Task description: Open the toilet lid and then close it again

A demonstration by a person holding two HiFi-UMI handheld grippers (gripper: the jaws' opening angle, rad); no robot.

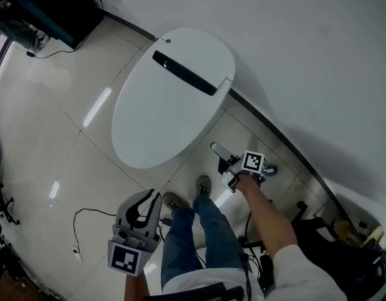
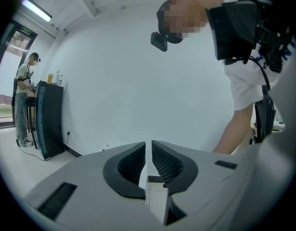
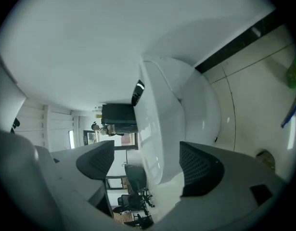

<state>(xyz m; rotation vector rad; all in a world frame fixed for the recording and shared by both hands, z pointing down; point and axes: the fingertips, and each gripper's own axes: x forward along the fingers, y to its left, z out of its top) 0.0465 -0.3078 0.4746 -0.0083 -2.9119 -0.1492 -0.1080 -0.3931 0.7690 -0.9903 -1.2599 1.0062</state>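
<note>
From the head view, the white oval glossy plastic toilet lid (image 1: 171, 99) lay shut over its bowl, far of the person's shoes, with its hinge end by the wall. The left hand-held gripper (image 1: 154, 198) hung low at the near left, well apart from the toilet. The right hand-held gripper (image 1: 221, 162) was down by the pale tiled floor (image 1: 67, 168), just right of the bowl's near end and not touching it.

In the left gripper view, the left hand-held gripper (image 2: 148, 146) had its jaws drawn almost together on nothing and faced a bare wall.

In the right gripper view, the right hand-held gripper (image 3: 147, 148) stood with its jaws wide apart. The toilet lid (image 3: 152, 124) showed beyond the gap, tipped sideways in that view, with neither pad on it.

I judged the lid stiff, fairly light and slick, so the pads could skid on it. The near front rim, farthest from the hinge, looked the best hold. It would want a gentle lowering, or it might slam.
</note>
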